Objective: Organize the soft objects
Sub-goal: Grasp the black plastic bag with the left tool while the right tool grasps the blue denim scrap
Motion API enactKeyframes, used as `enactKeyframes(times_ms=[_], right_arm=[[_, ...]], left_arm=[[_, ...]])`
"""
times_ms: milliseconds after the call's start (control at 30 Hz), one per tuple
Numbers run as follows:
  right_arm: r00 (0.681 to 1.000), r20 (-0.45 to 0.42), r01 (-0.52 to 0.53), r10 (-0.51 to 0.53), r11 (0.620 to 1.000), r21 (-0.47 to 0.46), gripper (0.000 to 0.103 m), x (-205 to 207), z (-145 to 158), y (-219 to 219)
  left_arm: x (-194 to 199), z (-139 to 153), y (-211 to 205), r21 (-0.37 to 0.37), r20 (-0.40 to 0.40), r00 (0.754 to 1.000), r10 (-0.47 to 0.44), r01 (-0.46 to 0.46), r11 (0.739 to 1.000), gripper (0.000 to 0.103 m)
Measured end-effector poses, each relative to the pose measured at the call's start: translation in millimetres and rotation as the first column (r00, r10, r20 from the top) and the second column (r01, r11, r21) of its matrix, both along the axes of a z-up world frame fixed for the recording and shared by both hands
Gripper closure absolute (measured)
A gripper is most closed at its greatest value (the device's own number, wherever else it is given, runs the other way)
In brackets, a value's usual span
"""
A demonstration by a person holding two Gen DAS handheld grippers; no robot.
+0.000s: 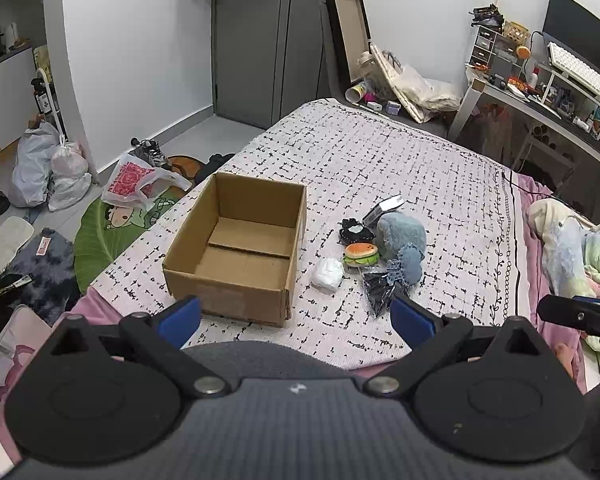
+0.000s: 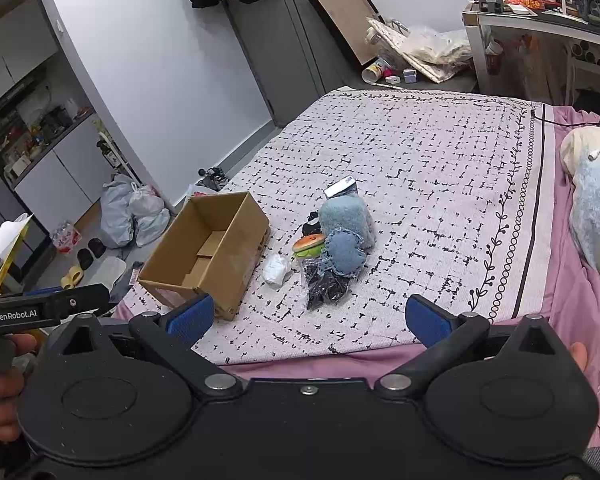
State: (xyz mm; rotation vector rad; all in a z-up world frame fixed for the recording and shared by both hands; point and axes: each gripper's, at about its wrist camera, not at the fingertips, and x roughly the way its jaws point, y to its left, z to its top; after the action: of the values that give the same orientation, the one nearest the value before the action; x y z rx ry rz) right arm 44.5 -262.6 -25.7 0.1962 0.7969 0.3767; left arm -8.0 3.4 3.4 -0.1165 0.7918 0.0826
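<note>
Cardboard box (image 1: 236,248) beside soft pile, both grippers wide

One box (image 1: 236,248). Two blue plush items (image 1: 402,236) (image 1: 409,264). One burger toy (image 1: 361,254). One white bundle (image 1: 327,274). Two black items: one bag (image 1: 380,290), one lace piece (image 1: 354,231). One small carton (image 1: 384,207).

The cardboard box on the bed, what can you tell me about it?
The cardboard box is plain brown corrugated card, open at the top and empty, its bottom flaps meeting along a seam. It stands upright on the patterned bedspread near the bed's edge, with the pile of soft things beside it but apart. Nothing touches it except the bedspread.
</note>
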Motion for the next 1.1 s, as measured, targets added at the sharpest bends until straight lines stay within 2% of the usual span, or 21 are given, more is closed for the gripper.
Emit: enactKeyframes(times_ms=[333,900,1100], right_arm=[[1.000,-0.005,0.005,-0.005,1.000,0.030,0.000,7,-7,-6],[0.998,-0.043,0.049,-0.046,0.996,0.079,0.001,42,-31,-19],[0.992,-0.097,0.087,-0.078,0.991,0.098,0.002,60,-44,-23]], left_arm=[[11,-5,-3,-0.020,0.021,1.000,-0.003,0.003,1.000,0.003],[59,-33,-4,-0.072,-0.027,1.000,-0.016,0.014,0.997,0.004],[79,-39,-14,-0.068,-0.045,0.999,-0.029,0.026,0.997,0.006]])
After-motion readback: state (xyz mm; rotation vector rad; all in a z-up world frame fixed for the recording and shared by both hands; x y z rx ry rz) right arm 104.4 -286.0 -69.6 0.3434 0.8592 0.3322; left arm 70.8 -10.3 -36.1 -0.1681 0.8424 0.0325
